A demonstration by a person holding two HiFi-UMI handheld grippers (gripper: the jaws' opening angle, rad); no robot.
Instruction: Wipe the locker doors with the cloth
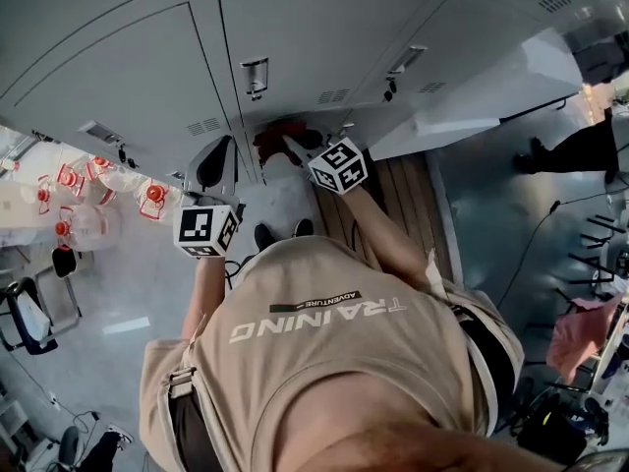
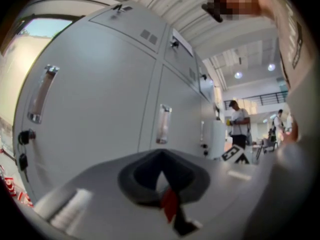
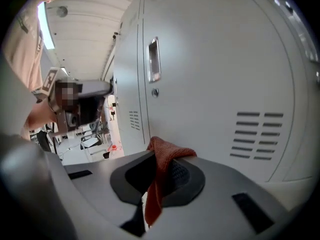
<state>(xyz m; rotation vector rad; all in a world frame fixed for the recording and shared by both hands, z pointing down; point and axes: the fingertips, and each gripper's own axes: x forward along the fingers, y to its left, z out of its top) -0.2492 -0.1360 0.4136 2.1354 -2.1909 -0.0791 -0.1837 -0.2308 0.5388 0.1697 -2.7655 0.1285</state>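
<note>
Grey locker doors (image 1: 305,37) fill the top of the head view. A red cloth (image 1: 278,138) is pinched in my right gripper (image 1: 295,147), low against the lockers. In the right gripper view the cloth (image 3: 162,159) hangs from the shut right gripper (image 3: 158,155), close to a door (image 3: 215,84) with a handle (image 3: 154,60) and vent slots (image 3: 257,134). My left gripper (image 1: 218,157) is held left of it, off the doors. In the left gripper view the left gripper (image 2: 161,156) has its tips together with no cloth in it, facing a door (image 2: 100,109).
A locker door (image 1: 491,96) stands open at the right. A wooden slat mat (image 1: 403,195) lies below the lockers. Bottles with red caps (image 1: 98,195) sit at the left and a chair (image 1: 29,313) below them. One person (image 1: 580,150) stands at the right; another person (image 2: 239,124) stands far off.
</note>
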